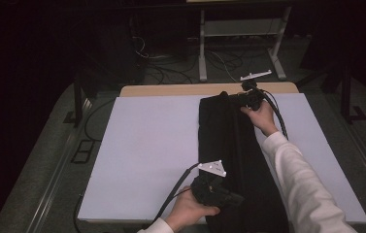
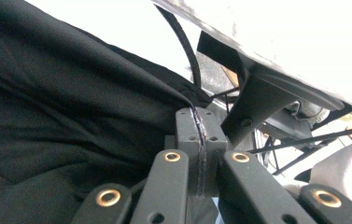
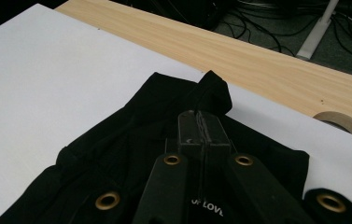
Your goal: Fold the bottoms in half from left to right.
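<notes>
white board [image 1: 146,141] on wooden table [image 1: 180,90]; tape roll [image 3: 344,122]; cables [image 1: 171,63] on floor.

black garment [image 1: 234,150], folded lengthwise, on white board [image 1: 146,145]

One black garment [image 1: 234,145] lies folded lengthwise on one white board [image 1: 146,145], which covers one wooden tabletop [image 1: 171,90]. Two hand-held grippers work it: the left gripper [image 1: 229,198] at the near end, the right gripper [image 1: 242,97] at the far end, each with two black jaws pressed together on the cloth. Two hands grip them. One roll of tape [image 3: 344,122] sits on the bare wood. One white table frame [image 1: 241,34] stands on the floor beyond.
</notes>
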